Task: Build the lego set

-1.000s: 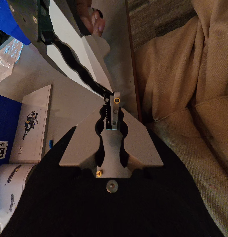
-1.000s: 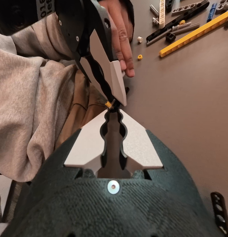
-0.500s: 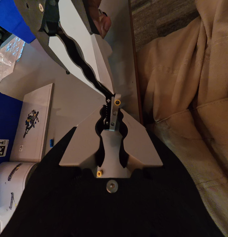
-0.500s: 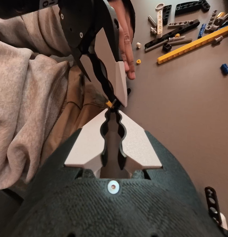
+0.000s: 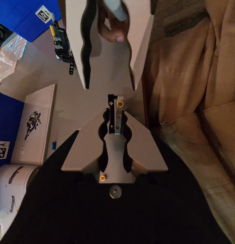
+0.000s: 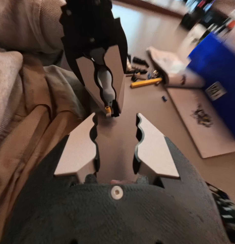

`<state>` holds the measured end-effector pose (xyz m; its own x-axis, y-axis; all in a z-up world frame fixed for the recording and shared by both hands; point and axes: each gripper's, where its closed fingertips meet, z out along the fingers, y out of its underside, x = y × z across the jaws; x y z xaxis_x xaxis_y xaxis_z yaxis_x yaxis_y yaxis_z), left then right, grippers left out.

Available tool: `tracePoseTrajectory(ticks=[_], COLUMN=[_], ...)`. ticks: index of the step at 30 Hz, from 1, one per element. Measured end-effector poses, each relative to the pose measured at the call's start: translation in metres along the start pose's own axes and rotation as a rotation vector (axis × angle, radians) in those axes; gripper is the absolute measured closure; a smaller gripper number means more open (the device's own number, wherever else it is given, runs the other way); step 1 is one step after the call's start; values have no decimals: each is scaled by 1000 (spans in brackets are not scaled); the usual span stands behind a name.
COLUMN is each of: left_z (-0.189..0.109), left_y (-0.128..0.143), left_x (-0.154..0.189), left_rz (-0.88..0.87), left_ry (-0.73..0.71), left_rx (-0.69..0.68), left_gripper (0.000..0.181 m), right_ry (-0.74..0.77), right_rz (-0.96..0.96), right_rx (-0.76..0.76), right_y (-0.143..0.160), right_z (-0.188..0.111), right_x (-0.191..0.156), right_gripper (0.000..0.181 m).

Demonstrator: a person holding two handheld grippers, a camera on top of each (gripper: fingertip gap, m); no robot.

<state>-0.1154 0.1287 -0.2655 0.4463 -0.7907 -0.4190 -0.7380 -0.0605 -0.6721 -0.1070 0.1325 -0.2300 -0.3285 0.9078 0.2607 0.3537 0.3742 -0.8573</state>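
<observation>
My left gripper (image 5: pixel 115 112) is shut on a small assembly (image 5: pixel 118 118): a black toothed rack beside a grey beam with a yellow bush at its outer end. Its end sticks out past the fingertips, above the table near the front edge. My right gripper (image 6: pixel 116 114) is open and empty, its tips a short way from the assembly (image 6: pixel 115 109). In the left wrist view the right gripper (image 5: pixel 110 87) hangs open just beyond the assembly. The right wrist view is blurred.
A partly built black and yellow model (image 5: pixel 61 43), an instruction booklet (image 5: pixel 35 124), blue boxes (image 5: pixel 21 19) and a blue pin (image 5: pixel 53 145) lie on the table. A loose yellow bush (image 5: pixel 103 178) lies under my left gripper. A yellow beam (image 6: pixel 146 82) lies among loose parts. The person's beige trousers (image 5: pixel 193 92) are past the table edge. Less than 4 cm separates the two grippers' tips.
My right gripper was shut at the outer end of the assembly; it has opened, let go and drawn back. The left gripper still holds the assembly in place.
</observation>
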Motion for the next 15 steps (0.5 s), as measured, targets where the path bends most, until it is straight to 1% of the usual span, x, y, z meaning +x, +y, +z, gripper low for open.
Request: tracePoseTrajectory(ticks=[2, 3, 4, 7, 10, 12, 13, 15], left_z=[0, 0, 0, 0, 0, 0, 0, 0], left_y=[0, 0, 0, 0, 0, 0, 1, 1], left_x=[0, 0, 0, 0, 0, 0, 0, 0], left_rz=[4, 7, 9, 9, 8, 7, 6, 3], left_ry=[-4, -7, -9, -12, -12, -11, -11, -9], left_rx=[-1, -1, -1, -2, -3, -3, -2, -3], left_gripper=[163, 163, 163, 163, 163, 163, 163, 163], right_ry=[91, 119, 125, 81, 110, 120, 131, 124], right_rz=[-156, -210, -232, -192, -234, -249, -253, -239], right_rx=[-4, -32, -52, -75, -142, -151, -151, -160], right_y=[-4, -3, -1, 2, 11, 13, 12, 13], right_z=[-2, 0, 3, 13, 19, 21, 21, 21], right_x=[-4, -4, -5, -11, -5, -5, -4, -4], right_gripper=[133, 136, 135, 130, 146, 156, 159, 159])
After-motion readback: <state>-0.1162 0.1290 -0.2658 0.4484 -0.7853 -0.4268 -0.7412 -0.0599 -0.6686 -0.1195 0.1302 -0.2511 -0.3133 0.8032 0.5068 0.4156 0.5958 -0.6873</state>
